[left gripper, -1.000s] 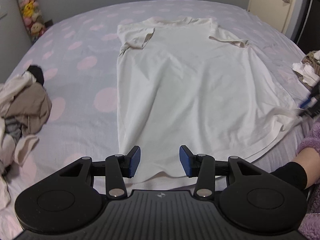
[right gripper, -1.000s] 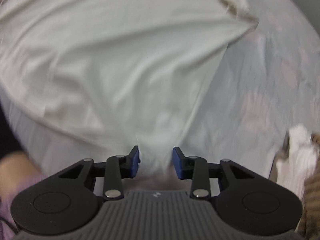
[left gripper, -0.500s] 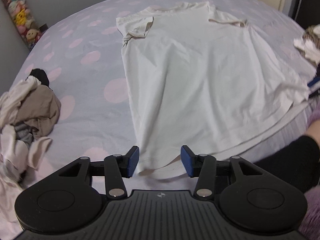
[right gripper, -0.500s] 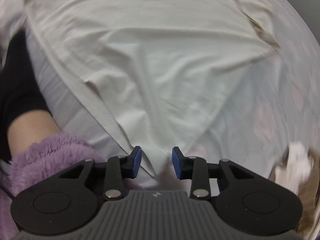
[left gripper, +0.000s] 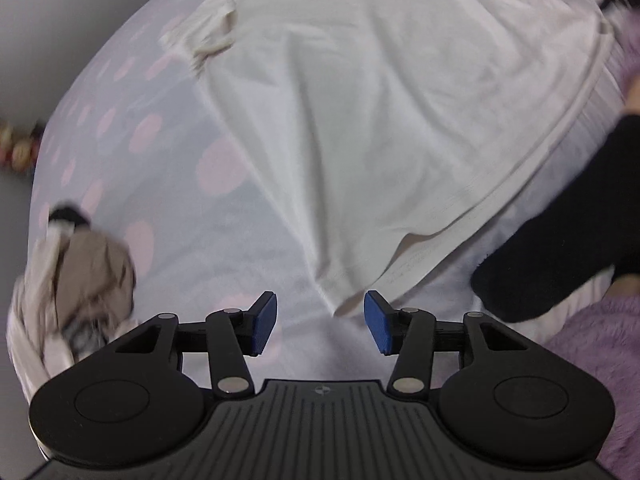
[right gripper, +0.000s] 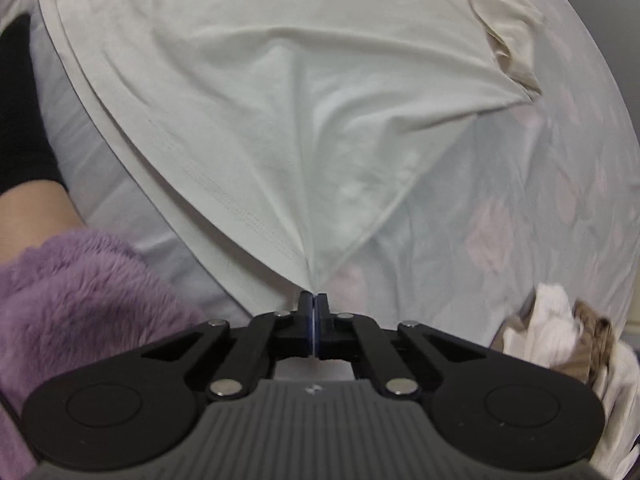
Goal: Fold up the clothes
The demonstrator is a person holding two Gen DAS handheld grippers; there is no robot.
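A cream T-shirt [left gripper: 380, 112] lies spread on a bed with a pale sheet dotted pink [left gripper: 168, 184]. My left gripper [left gripper: 320, 322] is open, and the shirt's near hem corner [left gripper: 348, 300] lies just ahead of the gap between its blue pads [left gripper: 264, 322], apart from both. In the right wrist view the same T-shirt [right gripper: 280, 92] is drawn into a taut fold that runs down to my right gripper [right gripper: 315, 304], which is shut on the other hem corner. One sleeve [right gripper: 508, 44] lies crumpled at the far right.
A heap of brown and white clothes [left gripper: 76, 280] lies at the left of the bed. Another pile of clothes [right gripper: 568, 344] sits at the right edge. A purple fleece sleeve [right gripper: 80, 296] and a black cuff [left gripper: 560, 248] of the person are close to the hem.
My right gripper has shut on the hem corner and pulled it taut. My left gripper has tilted down and swung left of the hem, still open.
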